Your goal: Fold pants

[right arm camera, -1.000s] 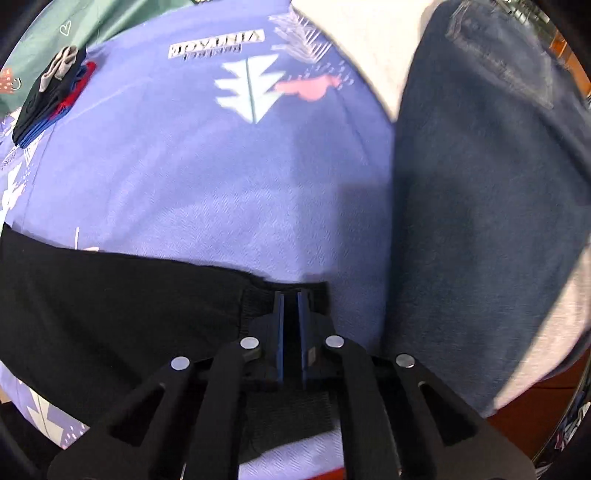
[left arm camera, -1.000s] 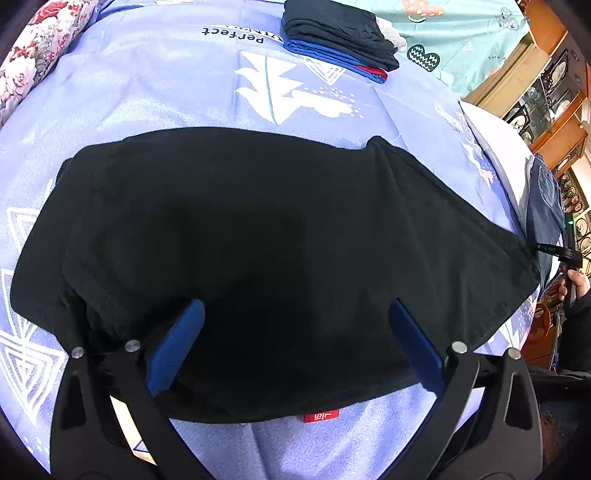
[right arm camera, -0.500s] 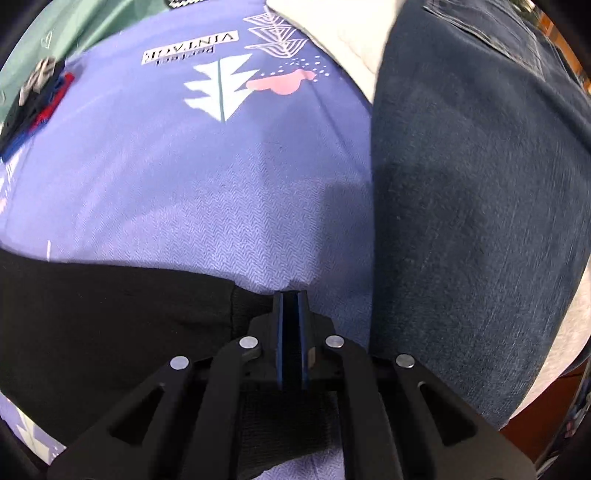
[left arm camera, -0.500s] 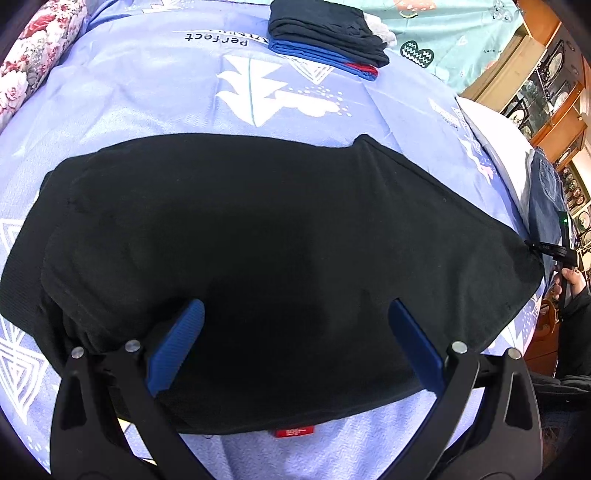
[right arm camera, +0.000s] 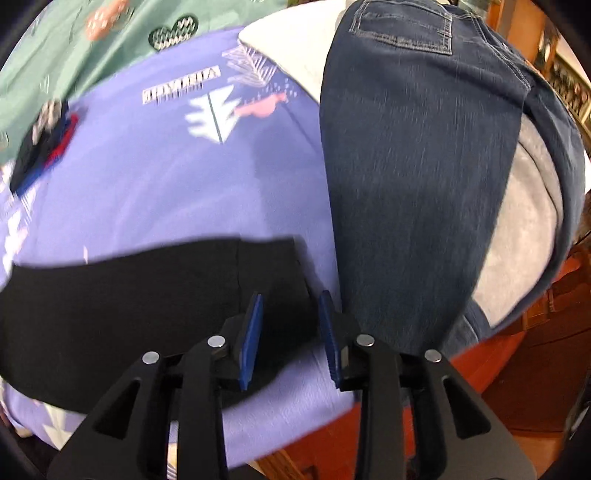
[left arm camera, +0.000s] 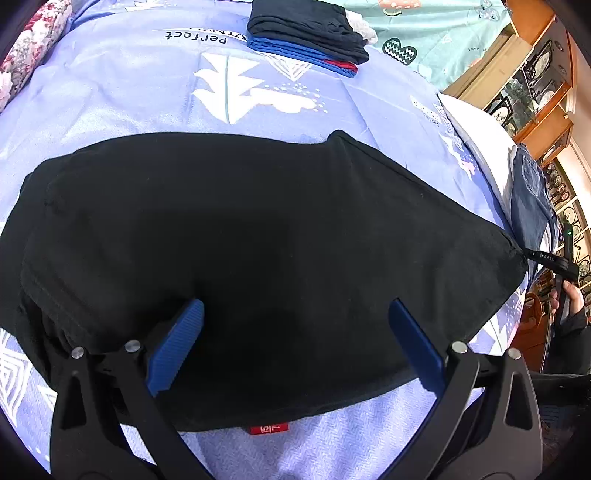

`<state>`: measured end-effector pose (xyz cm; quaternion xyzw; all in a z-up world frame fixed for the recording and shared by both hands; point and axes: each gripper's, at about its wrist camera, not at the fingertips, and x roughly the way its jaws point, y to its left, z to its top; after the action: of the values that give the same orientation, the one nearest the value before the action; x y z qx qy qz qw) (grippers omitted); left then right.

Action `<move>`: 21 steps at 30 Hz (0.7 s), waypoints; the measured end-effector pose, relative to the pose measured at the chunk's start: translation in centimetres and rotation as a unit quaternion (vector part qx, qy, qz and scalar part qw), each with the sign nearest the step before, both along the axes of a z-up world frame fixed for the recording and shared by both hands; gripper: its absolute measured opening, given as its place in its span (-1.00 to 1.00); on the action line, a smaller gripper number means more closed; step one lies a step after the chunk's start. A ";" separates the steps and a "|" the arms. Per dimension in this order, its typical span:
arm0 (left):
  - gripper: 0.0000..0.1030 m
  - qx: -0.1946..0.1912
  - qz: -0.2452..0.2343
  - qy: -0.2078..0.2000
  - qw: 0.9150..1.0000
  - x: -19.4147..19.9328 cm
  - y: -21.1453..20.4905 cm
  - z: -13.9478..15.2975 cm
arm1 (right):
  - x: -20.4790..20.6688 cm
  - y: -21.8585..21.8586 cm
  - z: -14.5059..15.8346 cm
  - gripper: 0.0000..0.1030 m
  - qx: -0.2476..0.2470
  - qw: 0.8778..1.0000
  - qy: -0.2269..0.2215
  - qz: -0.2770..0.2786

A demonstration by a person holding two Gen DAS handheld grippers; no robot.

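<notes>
The black pants [left arm camera: 258, 236] lie flat across the lilac bedsheet [left arm camera: 147, 96], with a red label [left arm camera: 269, 429] at their near edge. My left gripper [left arm camera: 295, 314] is open and empty, hovering over the near middle of the pants. My right gripper [right arm camera: 290, 306] is open, its blue pads [right arm camera: 254, 332] on either side of the pants' hem end [right arm camera: 269, 266], which lies flat on the sheet. The right gripper also shows at the pants' far right corner in the left wrist view [left arm camera: 550, 260].
A stack of folded clothes [left arm camera: 306, 33] sits at the far side of the bed. Blue jeans [right arm camera: 417, 177] lie over a white pillow [right arm camera: 295, 51] just right of the hem. The bed edge and wooden furniture [right arm camera: 535, 369] are to the right.
My right gripper has opened and let go of the pants' hem, which now lies on the sheet. The left gripper stayed open and shifted slightly over the pants.
</notes>
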<state>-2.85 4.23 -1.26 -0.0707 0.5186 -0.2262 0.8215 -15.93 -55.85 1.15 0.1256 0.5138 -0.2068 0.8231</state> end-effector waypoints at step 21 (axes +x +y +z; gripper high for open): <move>0.96 0.000 -0.007 0.001 1.000 -0.3 -0.4 0.0 | 0.9 -0.4 -2.3 -0.76 -0.063 0.996 0.053 0.023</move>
<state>-3.15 3.81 -1.24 -0.0669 0.5196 -0.2316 0.8197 -14.99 -56.21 -1.14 0.0500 0.5454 -0.2263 0.8055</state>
